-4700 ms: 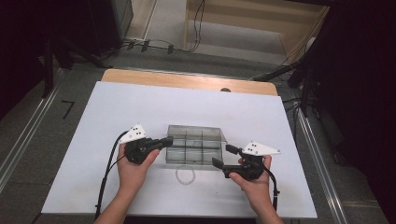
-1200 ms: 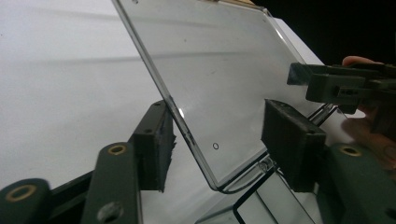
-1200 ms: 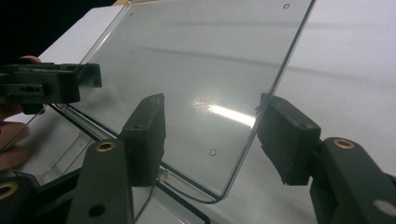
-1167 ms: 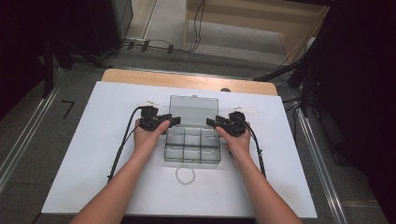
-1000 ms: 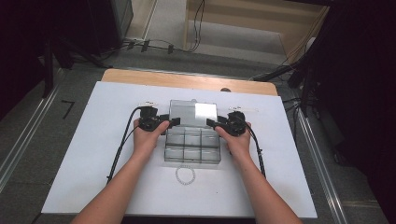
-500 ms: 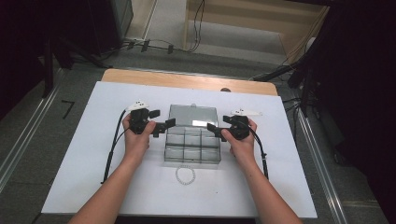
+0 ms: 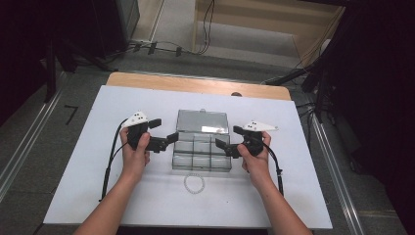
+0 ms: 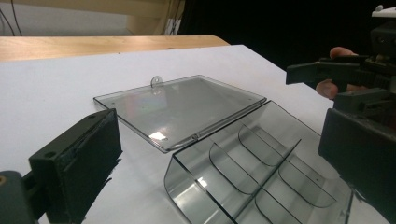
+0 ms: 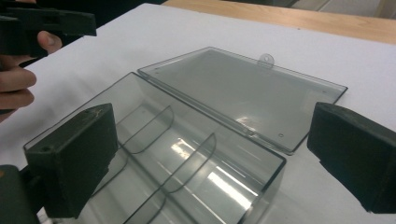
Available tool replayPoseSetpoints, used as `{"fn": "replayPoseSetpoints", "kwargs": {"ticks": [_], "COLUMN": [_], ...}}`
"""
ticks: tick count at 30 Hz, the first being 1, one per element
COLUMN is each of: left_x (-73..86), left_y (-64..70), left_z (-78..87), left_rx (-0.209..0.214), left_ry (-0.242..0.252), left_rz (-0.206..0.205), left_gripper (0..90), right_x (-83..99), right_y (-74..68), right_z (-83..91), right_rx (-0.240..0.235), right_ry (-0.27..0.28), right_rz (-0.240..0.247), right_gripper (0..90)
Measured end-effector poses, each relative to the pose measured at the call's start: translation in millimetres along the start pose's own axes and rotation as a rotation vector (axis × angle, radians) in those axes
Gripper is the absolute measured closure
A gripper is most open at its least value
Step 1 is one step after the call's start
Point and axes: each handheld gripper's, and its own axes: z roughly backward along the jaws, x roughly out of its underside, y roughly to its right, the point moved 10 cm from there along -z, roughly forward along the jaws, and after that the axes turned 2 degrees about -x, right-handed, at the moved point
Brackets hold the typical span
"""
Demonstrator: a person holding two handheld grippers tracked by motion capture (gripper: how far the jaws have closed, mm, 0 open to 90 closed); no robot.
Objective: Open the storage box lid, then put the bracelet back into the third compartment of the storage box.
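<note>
Clear Plastic Box Lies Open Between Two Grippers

Clear plastic box (image 7: 201, 152) with little walls inside sits on the big white table (image 7: 98, 196). It is one box, and its one flat see-through lid (image 7: 202, 121) lies open on the table past it, joined along the back edge. The lid has one small round tab (image 8: 157, 82) on its far side. From above, the box shows six little rooms, three across and two deep. I cannot see anything in them.

There are two grippers, one in each hand. The black left gripper (image 7: 165, 131) is just beside the left end of the box. Its two jaws are wide apart and hold nothing. The black right gripper (image 7: 229, 139) is just beside the right end of the box. Its two jaws are wide apart too, and hold nothing.

One small ring of pale beads (image 7: 194, 183) lies on the table, on the near side of the box, between the two arms.
</note>
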Motion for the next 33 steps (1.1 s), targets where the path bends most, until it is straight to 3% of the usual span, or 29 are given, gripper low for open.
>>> {"fn": "replayPoseSetpoints", "kwargs": {"ticks": [8, 15, 19, 24, 26, 33], "left_x": [5.8, 10.3, 15.9, 22.7, 26.5, 32.4], "left_y": [11.5, 20.4, 18.4, 17.3, 17.2, 19.5], "left_z": [15.1, 33.4, 44.9, 57.8, 62.6, 86.2], "left_rx": [0.000, -0.003, -0.011, -0.037, -0.040, -0.045], "left_ry": [0.007, 0.033, 0.057, 0.056, 0.053, 0.065], "left_rz": [-0.039, -0.067, -0.051, -0.086, -0.079, -0.076], "left_gripper": [0.0, 0.0, 0.0, 0.0, 0.0, 0.0], "right_x": [6.2, 13.6, 17.5, 19.2, 19.5, 29.3], "right_y": [-17.9, -30.6, -39.6, -51.3, -54.5, -71.1], "right_z": [9.8, 18.0, 22.6, 31.7, 35.1, 42.1], "right_rx": [-0.010, -0.030, -0.050, -0.067, -0.061, -0.111], "right_ry": [-0.008, -0.018, -0.030, -0.030, -0.031, -0.086], "right_rz": [0.055, 0.063, 0.071, 0.089, 0.097, 0.126], "right_gripper": [0.0, 0.0, 0.0, 0.0, 0.0, 0.0]}}
